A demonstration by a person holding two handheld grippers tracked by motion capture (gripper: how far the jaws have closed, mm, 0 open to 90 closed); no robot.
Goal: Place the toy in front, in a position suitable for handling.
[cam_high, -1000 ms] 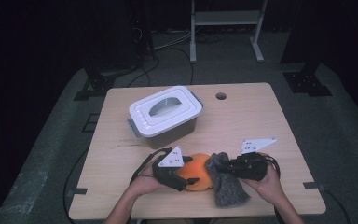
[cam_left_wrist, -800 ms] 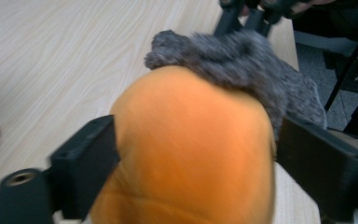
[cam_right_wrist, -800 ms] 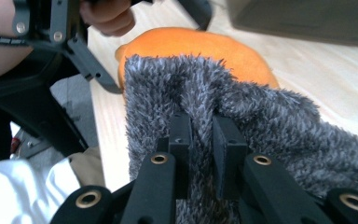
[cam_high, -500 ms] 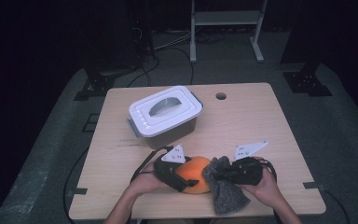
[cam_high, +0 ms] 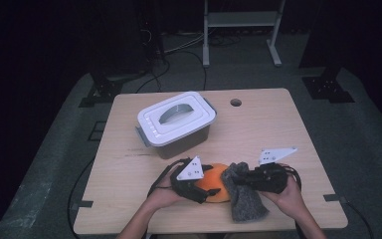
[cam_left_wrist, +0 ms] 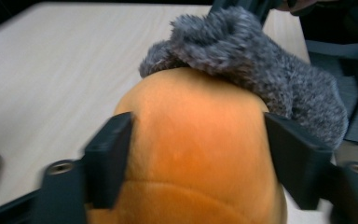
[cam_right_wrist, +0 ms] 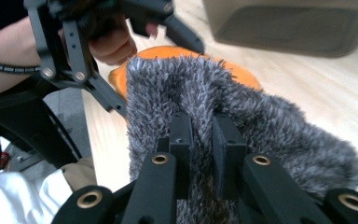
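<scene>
- The orange plush ball [cam_high: 218,182] is lying on the wooden table [cam_high: 278,129], low and a little left of centre in the high view, just in front of the person.
- In the left gripper view the ball [cam_left_wrist: 196,154] is sitting in the lower middle, between the two black jaws; the left pad looks to be touching its side, while contact at the right pad is hard to judge.
- The left gripper [cam_high: 205,185] is lying around the ball from its left side; its jaws have just been opening, spread wide with the ball between them, so the grip is slack rather than clenched.
- The grey fuzzy cloth [cam_high: 246,196] is lying just right of the ball and touching it, trailing toward the lower edge of the table.
- In the left gripper view the cloth [cam_left_wrist: 261,74] is draping over the far top of the ball, upper right of the frame.
- The right gripper [cam_high: 238,181] is clenching a fold of the cloth [cam_right_wrist: 242,121]; in the right gripper view the two pads are standing nearly together, pinching fur between them, at bottom centre.
- The left hand [cam_right_wrist: 114,44] and its gripper are showing in the upper left of the right gripper view, behind the cloth.
- A white lidded box [cam_high: 176,123] is standing further back on the table, upper left of the ball, well apart from both grippers.
</scene>
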